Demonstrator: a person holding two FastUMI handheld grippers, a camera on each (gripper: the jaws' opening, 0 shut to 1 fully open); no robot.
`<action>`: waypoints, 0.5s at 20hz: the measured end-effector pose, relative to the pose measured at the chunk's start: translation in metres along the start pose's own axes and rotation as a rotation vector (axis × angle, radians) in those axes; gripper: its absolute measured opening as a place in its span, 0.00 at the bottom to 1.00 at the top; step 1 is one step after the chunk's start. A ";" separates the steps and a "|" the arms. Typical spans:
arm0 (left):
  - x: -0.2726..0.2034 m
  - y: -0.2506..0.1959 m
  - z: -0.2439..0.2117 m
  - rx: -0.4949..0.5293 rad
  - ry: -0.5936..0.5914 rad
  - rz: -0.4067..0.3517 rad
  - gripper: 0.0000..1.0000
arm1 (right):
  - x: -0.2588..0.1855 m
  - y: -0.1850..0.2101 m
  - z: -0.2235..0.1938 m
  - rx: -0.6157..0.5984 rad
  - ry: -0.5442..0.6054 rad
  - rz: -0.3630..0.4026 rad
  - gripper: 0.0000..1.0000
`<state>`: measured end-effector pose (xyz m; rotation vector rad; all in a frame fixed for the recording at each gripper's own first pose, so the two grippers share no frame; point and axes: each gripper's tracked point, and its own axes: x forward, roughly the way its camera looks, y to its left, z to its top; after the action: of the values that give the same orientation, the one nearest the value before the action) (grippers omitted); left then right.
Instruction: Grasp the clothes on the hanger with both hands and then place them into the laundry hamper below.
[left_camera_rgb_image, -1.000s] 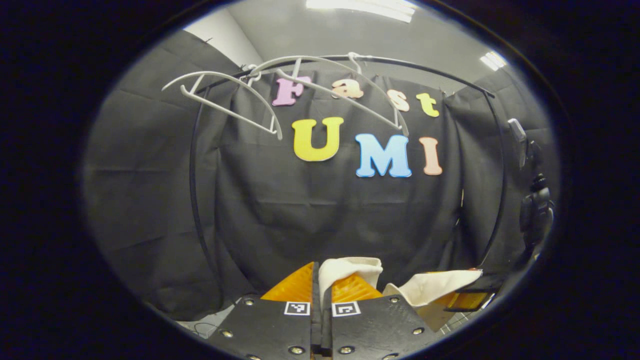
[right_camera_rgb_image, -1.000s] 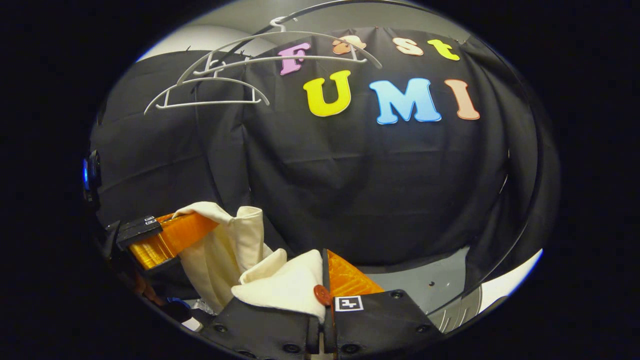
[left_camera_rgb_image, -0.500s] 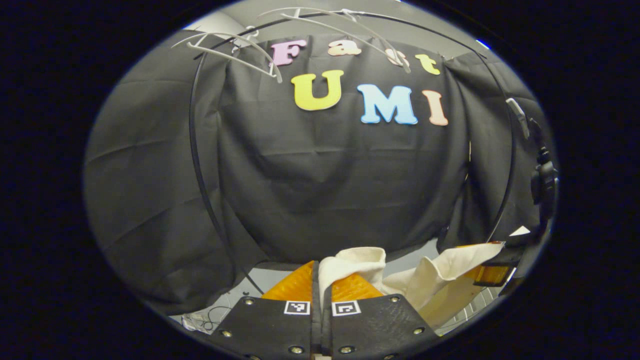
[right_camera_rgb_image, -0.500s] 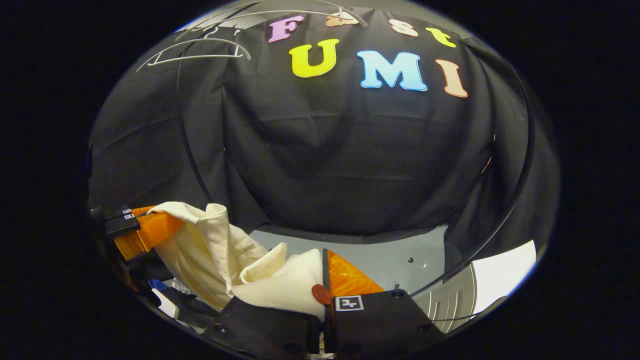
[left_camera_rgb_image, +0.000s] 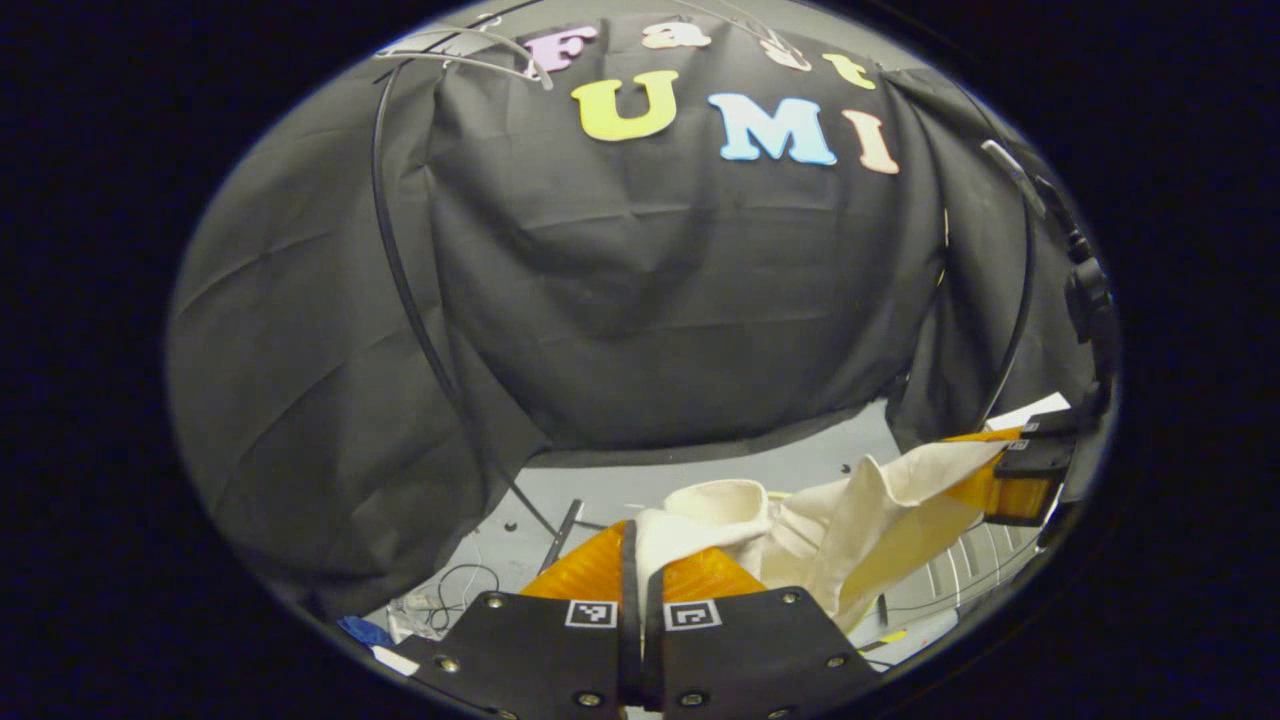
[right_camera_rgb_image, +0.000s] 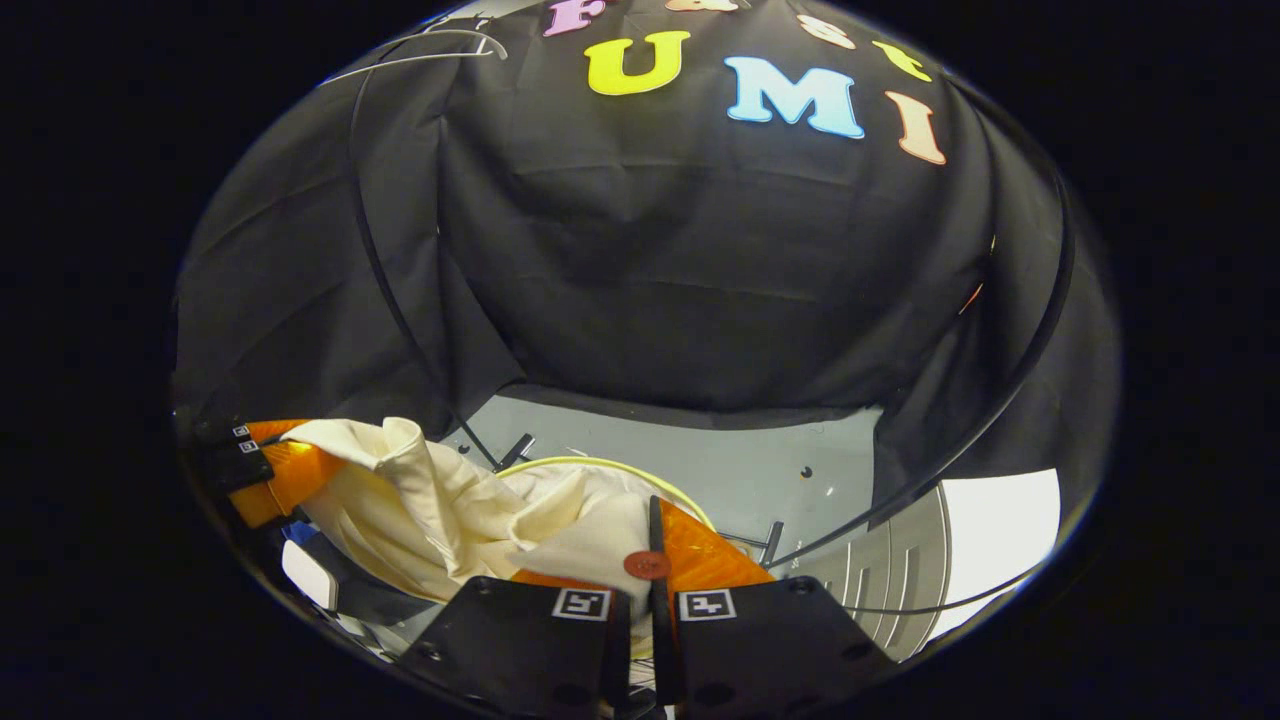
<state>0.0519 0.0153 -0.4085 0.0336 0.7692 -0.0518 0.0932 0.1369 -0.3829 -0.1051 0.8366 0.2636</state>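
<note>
Left tongs (left_camera_rgb_image: 632, 560) sit at six o'clock in the left gripper view, clamped on a fold of the cream garment (left_camera_rgb_image: 850, 520), which stretches toward three o'clock to the right tongs (left_camera_rgb_image: 1005, 478). Seen from the right gripper view, the right tongs (right_camera_rgb_image: 648, 555) pinch the garment (right_camera_rgb_image: 440, 500) at six o'clock; it drapes toward nine o'clock to the left tongs (right_camera_rgb_image: 275, 470). Behind the cloth at center, the yellow rim of the hamper (right_camera_rgb_image: 600, 463) curves over the grey floor (right_camera_rgb_image: 760, 460).
</note>
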 end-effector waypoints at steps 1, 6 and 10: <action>0.000 -0.001 -0.003 -0.002 0.017 -0.012 0.02 | -0.004 0.001 0.000 0.000 -0.005 0.006 0.15; -0.012 0.005 -0.023 0.037 0.072 -0.005 0.94 | -0.032 -0.005 0.017 -0.007 -0.067 -0.027 0.72; -0.028 0.004 -0.024 0.078 0.090 -0.022 0.96 | -0.061 -0.007 0.043 -0.014 -0.125 -0.051 0.93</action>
<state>0.0158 0.0210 -0.4064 0.1024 0.8574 -0.1022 0.0873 0.1275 -0.3087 -0.1223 0.7074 0.2254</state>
